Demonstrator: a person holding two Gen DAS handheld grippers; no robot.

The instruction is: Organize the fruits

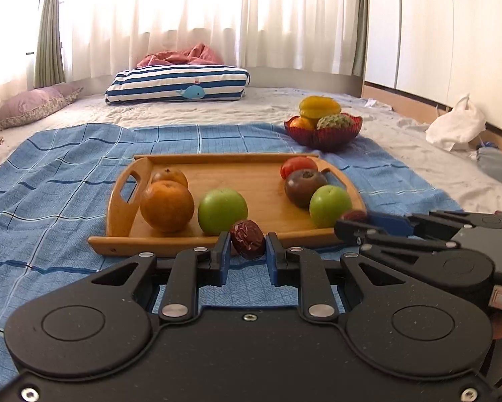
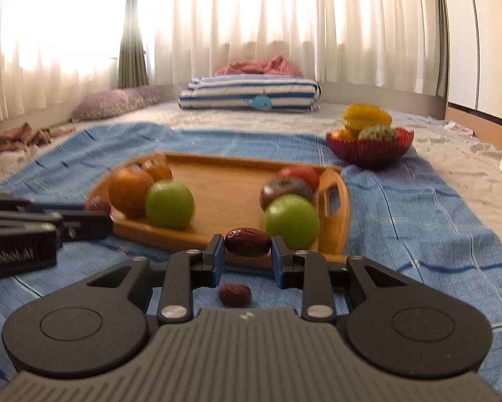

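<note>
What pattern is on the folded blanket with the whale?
Blue and white stripes on the blanket, clearest in the left wrist view.

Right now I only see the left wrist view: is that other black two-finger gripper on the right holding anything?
Observer: Yes. The right gripper is pinching a wrinkled dark red date between its blue fingertips.
Operator: Any fruit off the wooden tray that I can't see?
Observer: A second dark red date lies loose on the blue checked cloth, beneath that gripper.
Operator: Is it touching the tray?
Observer: No, it lies apart from it, nearer the camera.
</note>
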